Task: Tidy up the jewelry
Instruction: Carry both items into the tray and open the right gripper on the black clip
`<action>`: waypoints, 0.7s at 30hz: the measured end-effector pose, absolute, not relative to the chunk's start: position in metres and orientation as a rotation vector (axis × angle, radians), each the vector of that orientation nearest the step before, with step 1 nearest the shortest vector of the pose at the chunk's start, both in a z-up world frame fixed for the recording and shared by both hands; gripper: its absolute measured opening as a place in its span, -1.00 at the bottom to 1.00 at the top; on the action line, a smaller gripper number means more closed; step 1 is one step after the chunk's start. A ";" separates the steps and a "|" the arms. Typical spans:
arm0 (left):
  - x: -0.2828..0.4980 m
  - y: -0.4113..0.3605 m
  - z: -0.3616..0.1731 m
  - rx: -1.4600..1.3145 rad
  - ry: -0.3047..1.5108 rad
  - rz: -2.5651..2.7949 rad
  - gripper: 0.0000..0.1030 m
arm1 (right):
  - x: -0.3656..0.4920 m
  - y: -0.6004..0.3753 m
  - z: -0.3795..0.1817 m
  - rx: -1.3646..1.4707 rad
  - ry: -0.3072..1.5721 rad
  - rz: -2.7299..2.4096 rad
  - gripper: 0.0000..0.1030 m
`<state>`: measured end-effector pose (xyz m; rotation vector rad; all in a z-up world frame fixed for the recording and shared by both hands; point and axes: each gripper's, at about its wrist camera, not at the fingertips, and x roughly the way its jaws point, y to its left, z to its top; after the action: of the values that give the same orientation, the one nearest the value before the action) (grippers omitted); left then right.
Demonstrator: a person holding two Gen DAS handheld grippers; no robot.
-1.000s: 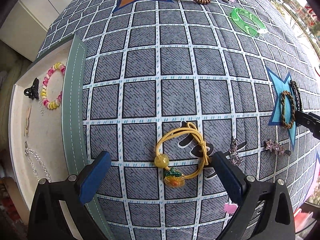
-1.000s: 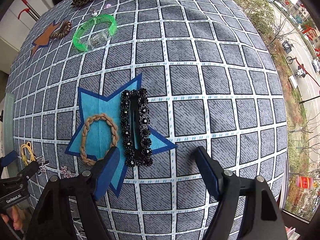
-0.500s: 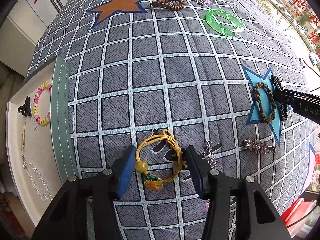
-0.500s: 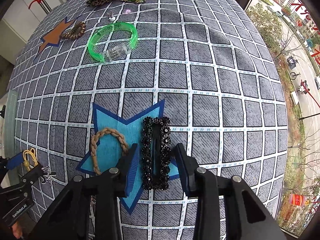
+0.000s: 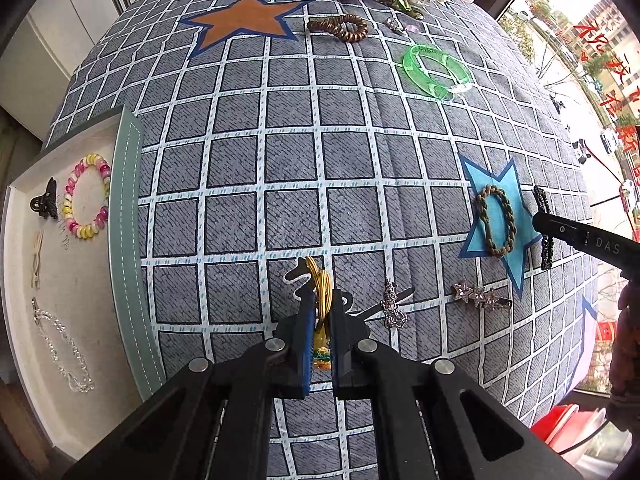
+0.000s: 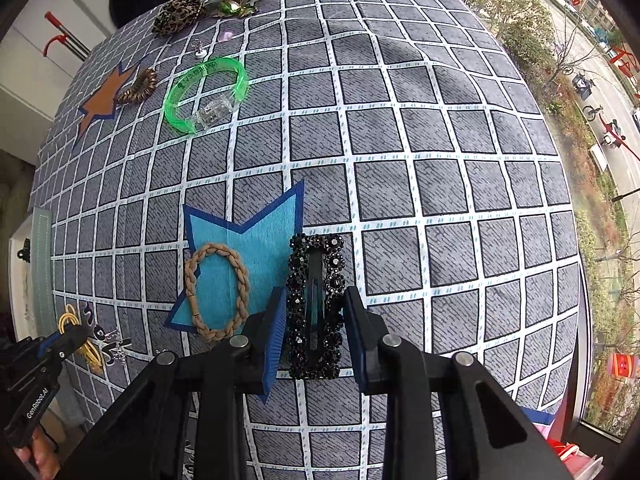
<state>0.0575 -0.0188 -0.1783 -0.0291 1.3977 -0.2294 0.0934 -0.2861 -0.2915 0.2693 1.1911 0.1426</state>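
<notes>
**A:** Progress first: how far along are you?

**B:** Your tray [image 5: 124,216] at the table's left edge already holds a beaded bracelet [image 5: 86,196], a small dark claw clip [image 5: 45,200], a pale clip and a clear chain [image 5: 60,344]. So a start is made, but most pieces still lie on the checked cloth [image 5: 292,160].

**A:** And what do your tongs have?

**B:** Your left gripper [image 5: 320,332] has just been closing, and its jaws are now nearly together, pinching the yellow cord bracelet [image 5: 322,288], which stands up folded between the pads with its bead low down. Your right gripper [image 6: 314,332] has a narrow gap, its pads pressed on both long sides of the black beaded hair clip [image 6: 316,304], which sits at the edge of the blue star patch [image 6: 248,244].

**A:** What's left?

**B:** By my count, the braided tan hair tie [image 6: 218,292] on that star, two silver clips [image 5: 394,308] near your left gripper, the green bangle [image 6: 206,96], a brown coil tie [image 5: 340,26] and scrunchies at the far edge.

**A:** Anything in your way?

**B:** The tan tie lies just beside your right gripper's left pad, so it could snag. Your path to the tray looks open.
</notes>
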 end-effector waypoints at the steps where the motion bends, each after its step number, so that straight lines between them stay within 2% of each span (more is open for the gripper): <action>1: 0.058 -0.019 -0.175 -0.033 1.392 -0.233 -0.74 | 0.093 -0.287 -0.289 0.283 1.192 0.143 -0.39; 15: 0.050 0.010 -0.143 -0.091 1.306 -0.242 -0.74 | 0.079 -0.269 -0.239 0.308 1.154 0.196 -0.39; 21: 0.045 0.031 -0.132 -0.123 1.275 -0.213 -0.74 | 0.089 -0.240 -0.244 0.285 1.132 0.252 -0.39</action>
<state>0.0450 0.0310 -0.1316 -0.1235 1.2749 -0.2132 0.0890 -0.2397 -0.2439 0.2852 1.1317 0.2521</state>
